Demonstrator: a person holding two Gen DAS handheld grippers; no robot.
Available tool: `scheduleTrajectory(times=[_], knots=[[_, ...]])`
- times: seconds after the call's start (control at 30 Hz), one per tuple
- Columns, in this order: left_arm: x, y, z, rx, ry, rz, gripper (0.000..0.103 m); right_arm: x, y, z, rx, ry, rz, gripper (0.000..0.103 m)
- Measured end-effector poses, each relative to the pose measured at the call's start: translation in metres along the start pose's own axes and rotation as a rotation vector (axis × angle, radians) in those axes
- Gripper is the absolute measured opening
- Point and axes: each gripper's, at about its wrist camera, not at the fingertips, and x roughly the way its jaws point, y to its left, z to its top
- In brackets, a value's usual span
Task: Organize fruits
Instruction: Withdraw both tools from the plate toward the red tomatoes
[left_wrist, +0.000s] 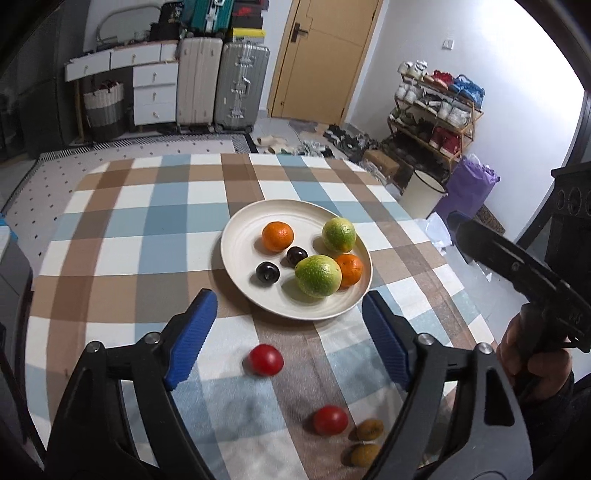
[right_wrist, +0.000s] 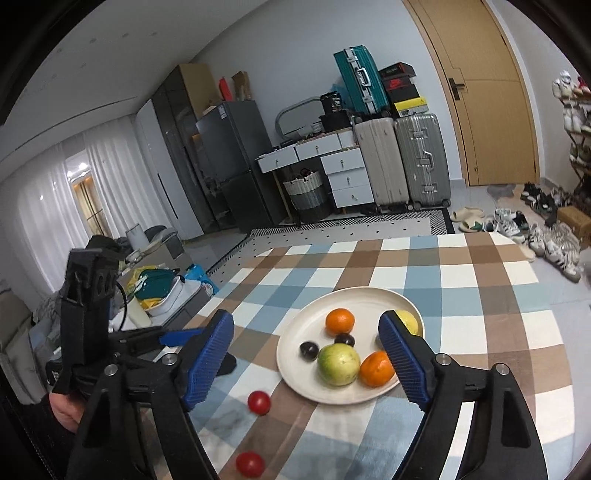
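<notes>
A white plate on the checked tablecloth holds two oranges, two green fruits and two dark plums. Two red tomatoes and two brown kiwis lie on the cloth in front of the plate. My left gripper is open and empty, above the nearer tomato. My right gripper is open and empty, held over the plate's near edge; both tomatoes show below it. The left gripper body shows at the left of the right wrist view.
The table's far edge faces suitcases, white drawers and a door. A shoe rack, a white bin and a purple bag stand right of the table. The right gripper's handle and hand show at the right.
</notes>
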Motion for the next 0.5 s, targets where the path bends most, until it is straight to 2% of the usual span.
scheduleTrajectory(times=[0.1, 0.13, 0.2, 0.23, 0.5], knots=[[-0.017, -0.002, -0.010, -0.007, -0.013, 0.009, 0.085, -0.012, 0.010, -0.004, -0.013, 0.001, 0.002, 0.088], [-0.023, -0.003, -0.016, -0.005, -0.010, -0.001, 0.088, -0.017, 0.014, -0.006, -0.019, -0.004, -0.003, 0.093], [-0.030, -0.004, -0.023, -0.003, -0.012, -0.009, 0.094, -0.027, 0.021, -0.009, -0.034, -0.022, -0.005, 0.096], [-0.037, -0.005, -0.029, -0.003, -0.020, -0.005, 0.101, -0.033, 0.027, -0.012, -0.045, -0.031, -0.001, 0.097], [-0.051, -0.007, -0.065, -0.020, -0.010, -0.005, 0.102, -0.060, 0.049, -0.028, -0.075, -0.052, -0.015, 0.099]])
